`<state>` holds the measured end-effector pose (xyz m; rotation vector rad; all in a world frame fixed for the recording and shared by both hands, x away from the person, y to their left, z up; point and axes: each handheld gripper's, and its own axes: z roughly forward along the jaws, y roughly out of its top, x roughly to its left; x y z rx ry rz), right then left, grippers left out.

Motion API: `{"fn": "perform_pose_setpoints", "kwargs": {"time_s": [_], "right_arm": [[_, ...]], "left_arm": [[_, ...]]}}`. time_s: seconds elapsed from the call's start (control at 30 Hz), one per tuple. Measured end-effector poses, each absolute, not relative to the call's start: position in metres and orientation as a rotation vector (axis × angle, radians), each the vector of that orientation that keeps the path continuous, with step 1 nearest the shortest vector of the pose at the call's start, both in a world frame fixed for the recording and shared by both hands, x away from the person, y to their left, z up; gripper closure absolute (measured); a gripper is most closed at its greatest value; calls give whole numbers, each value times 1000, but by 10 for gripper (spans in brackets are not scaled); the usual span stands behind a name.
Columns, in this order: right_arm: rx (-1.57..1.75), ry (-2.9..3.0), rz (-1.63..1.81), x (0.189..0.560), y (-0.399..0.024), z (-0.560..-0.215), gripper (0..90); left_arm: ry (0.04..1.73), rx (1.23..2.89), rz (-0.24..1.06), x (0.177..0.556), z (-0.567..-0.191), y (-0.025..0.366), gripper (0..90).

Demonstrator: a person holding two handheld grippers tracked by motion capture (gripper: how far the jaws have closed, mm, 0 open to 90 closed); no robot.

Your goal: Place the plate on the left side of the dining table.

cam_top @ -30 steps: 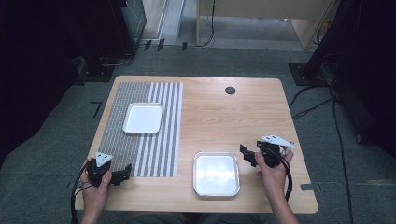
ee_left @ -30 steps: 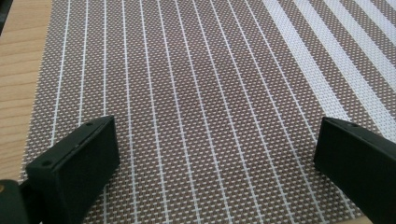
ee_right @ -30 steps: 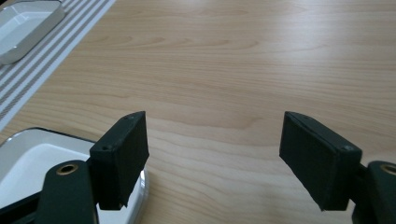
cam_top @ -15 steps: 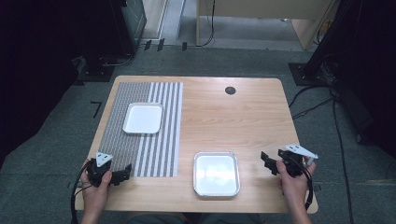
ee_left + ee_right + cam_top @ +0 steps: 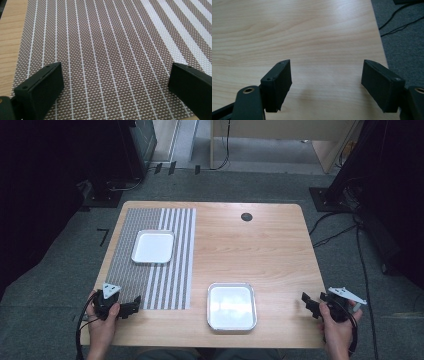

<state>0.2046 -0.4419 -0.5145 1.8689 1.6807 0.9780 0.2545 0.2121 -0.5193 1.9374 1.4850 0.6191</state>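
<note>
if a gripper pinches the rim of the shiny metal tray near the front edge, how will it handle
The shiny square metal tray looks thin-walled and empty, so it is probably light and stiff. Its raised rim offers a lip to pinch, though the polished surface may be slippery. It lies flat on the bare wooden table, so a push would likely make it slide rather than tip.

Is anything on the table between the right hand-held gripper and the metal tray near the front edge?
Nothing visible. Bare wood lies between the right hand-held gripper and the metal tray; the jaws are open and empty.
</note>
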Motion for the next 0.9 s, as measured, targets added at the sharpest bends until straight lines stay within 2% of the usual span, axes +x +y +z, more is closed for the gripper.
{"fn": "perform_pose_setpoints", "kwargs": {"time_s": [0.3, 0.4, 0.9], "right_arm": [[1838, 1678, 926, 195, -445, -522, 244], [1732, 1729, 793, 195, -432, -524, 232], [1752, 1727, 791, 195, -431, -525, 182]], "left_arm": [[1485, 1938, 619, 255, -519, 212, 0], [1484, 1939, 619, 255, -519, 212, 0], [1492, 1936, 620, 255, -519, 211, 0]]}}
